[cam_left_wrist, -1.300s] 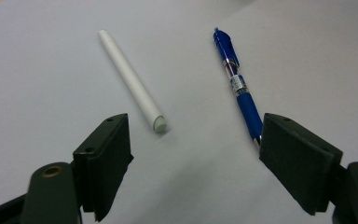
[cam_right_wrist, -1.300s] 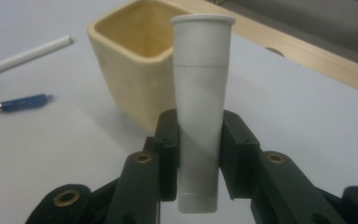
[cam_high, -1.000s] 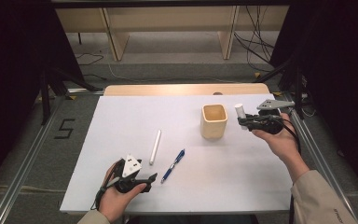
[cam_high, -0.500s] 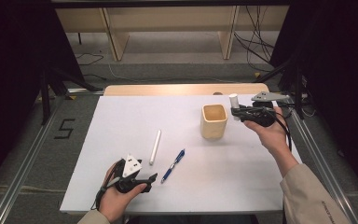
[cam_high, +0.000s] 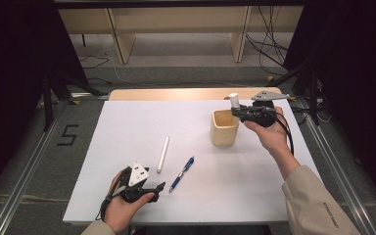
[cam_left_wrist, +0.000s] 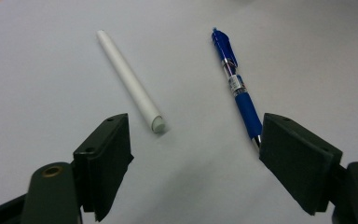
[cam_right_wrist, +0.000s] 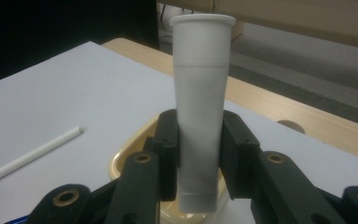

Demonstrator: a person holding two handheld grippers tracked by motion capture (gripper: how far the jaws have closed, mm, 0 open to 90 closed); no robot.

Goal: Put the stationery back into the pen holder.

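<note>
Above white table (cam_high: 127, 127), jaws clamp smooth white tube (cam_right_wrist: 199, 93) upright.

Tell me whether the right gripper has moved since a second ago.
Yes. The right gripper, shut on the white tube, has shifted left toward the cup and now hangs over its rim.

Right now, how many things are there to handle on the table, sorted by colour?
White: 2, the stick lying flat and the tube held upright.
Blue: 1, the pen.
Tan: 1, the cup.
Total: 4.
</note>
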